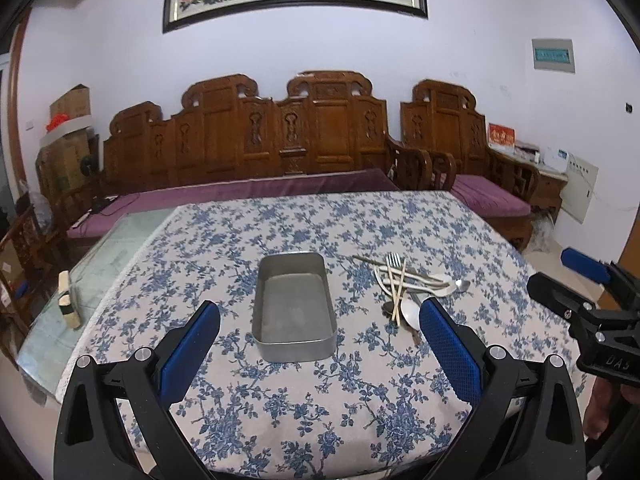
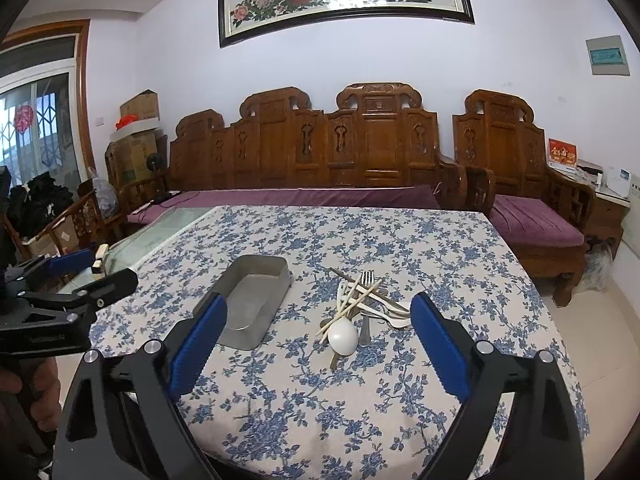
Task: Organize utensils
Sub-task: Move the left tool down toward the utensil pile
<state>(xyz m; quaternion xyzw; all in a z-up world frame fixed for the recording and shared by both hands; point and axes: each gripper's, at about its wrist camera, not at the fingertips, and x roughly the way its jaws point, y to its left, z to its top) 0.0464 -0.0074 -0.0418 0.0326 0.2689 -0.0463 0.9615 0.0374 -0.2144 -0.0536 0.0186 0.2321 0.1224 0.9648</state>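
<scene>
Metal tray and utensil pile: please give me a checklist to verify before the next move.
1. Metal tray is empty and upright: ok.
2. Utensil pile lies beside the tray, not in it: ok.
3. Right gripper is open, nothing between its fingers: ok.
4. Left gripper is open and empty: ok.
5. One utensil can be lifted alone: not ok, chopsticks, fork and spoons cross each other.
6. White spoon is nearest the right gripper: ok.

Floral-clothed table (image 2: 360, 240) bearing metal tin (image 2: 250, 300), heaped utensils (image 2: 360, 308).

open left tongs (image 1: 320, 320) hover over metal tin (image 1: 294, 308) beside utensil pile (image 1: 408, 284).
</scene>
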